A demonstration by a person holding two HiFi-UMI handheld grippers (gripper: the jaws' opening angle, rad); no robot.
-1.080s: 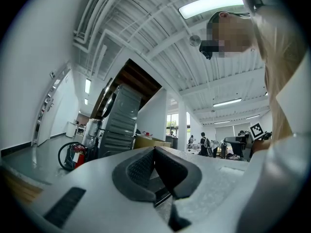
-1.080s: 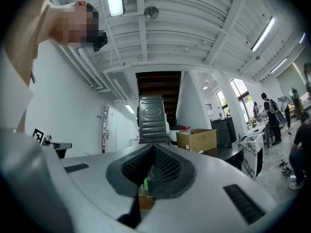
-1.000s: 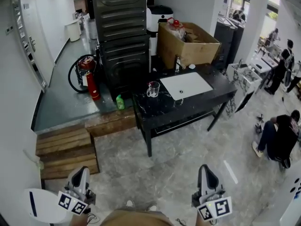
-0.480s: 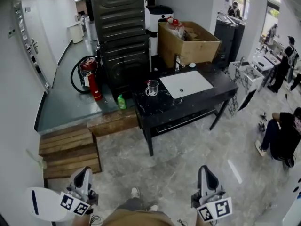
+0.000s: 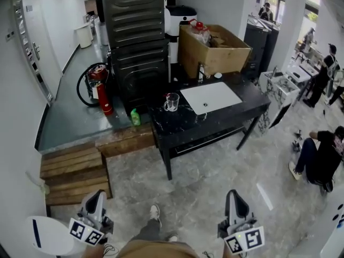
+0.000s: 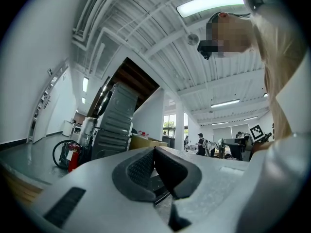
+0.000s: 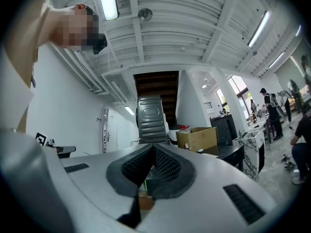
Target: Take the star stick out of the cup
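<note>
A clear glass cup [image 5: 172, 101] stands on the left part of a black marble-topped table [image 5: 236, 113], far ahead of me in the head view. It is too small to tell what it holds, and I make out no star stick. My left gripper [image 5: 95, 199] and right gripper [image 5: 234, 195] are held low at the frame's bottom, well short of the table. In the left gripper view the left gripper [image 6: 154, 152] has its pads pressed together with nothing between them. The right gripper [image 7: 153, 150] is likewise shut and empty.
A white sink basin [image 5: 210, 97] is set in the table beside the cup, with a cardboard box [image 5: 215, 49] behind. A tall dark metal cabinet [image 5: 137, 36], a fire extinguisher [image 5: 103, 98], a green bottle [image 5: 135, 117] and wooden steps [image 5: 75, 172] lie left. A person crouches [image 5: 321, 157] at right.
The view has shifted a little as the person walks: a shoe now shows further forward on the floor. Both grippers stay shut and low.
</note>
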